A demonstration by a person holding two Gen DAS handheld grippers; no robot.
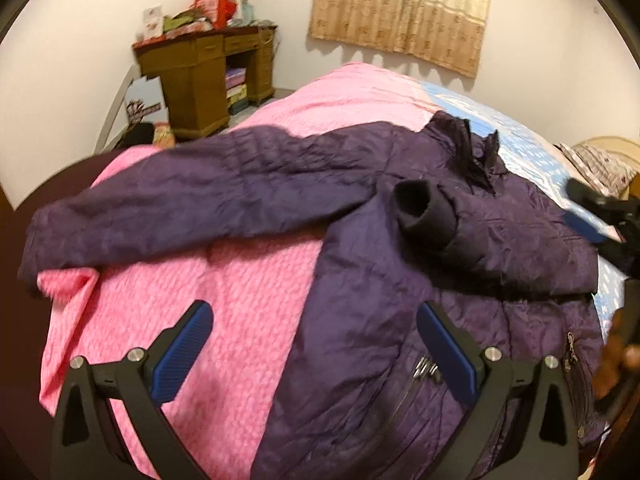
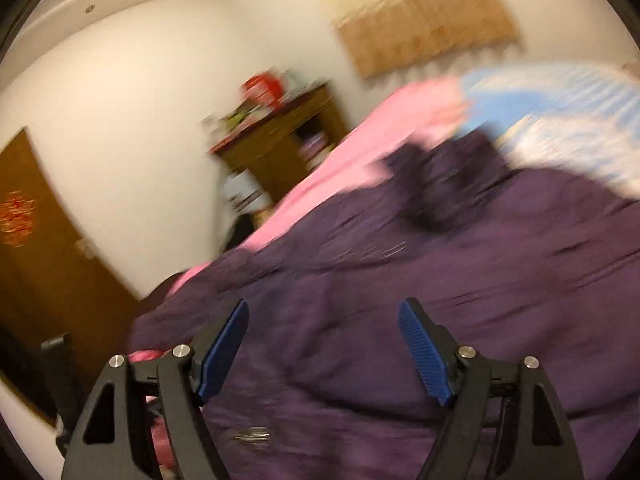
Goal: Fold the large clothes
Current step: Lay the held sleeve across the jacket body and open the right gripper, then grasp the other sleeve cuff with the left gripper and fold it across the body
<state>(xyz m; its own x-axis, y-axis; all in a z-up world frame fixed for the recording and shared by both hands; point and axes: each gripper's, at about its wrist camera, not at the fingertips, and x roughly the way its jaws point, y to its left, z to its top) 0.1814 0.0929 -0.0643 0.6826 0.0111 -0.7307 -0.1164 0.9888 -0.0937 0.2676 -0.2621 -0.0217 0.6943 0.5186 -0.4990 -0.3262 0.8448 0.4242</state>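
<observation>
Two tools (image 1: 312, 344) (image 2: 323, 350) gape empty over jacket (image 1: 400, 280), its sleeve (image 1: 180, 208) stretched leftward.

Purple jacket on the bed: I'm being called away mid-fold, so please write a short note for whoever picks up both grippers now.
Left gripper: open, empty, above the jacket's lower edge.
Right gripper: open, empty, over the jacket body; its view is blurred.
Jacket lies on the pink blanket.
Done: one sleeve folded across the chest.
Left: the other sleeve is spread out sideways; fold it in, then fold the body.
</observation>
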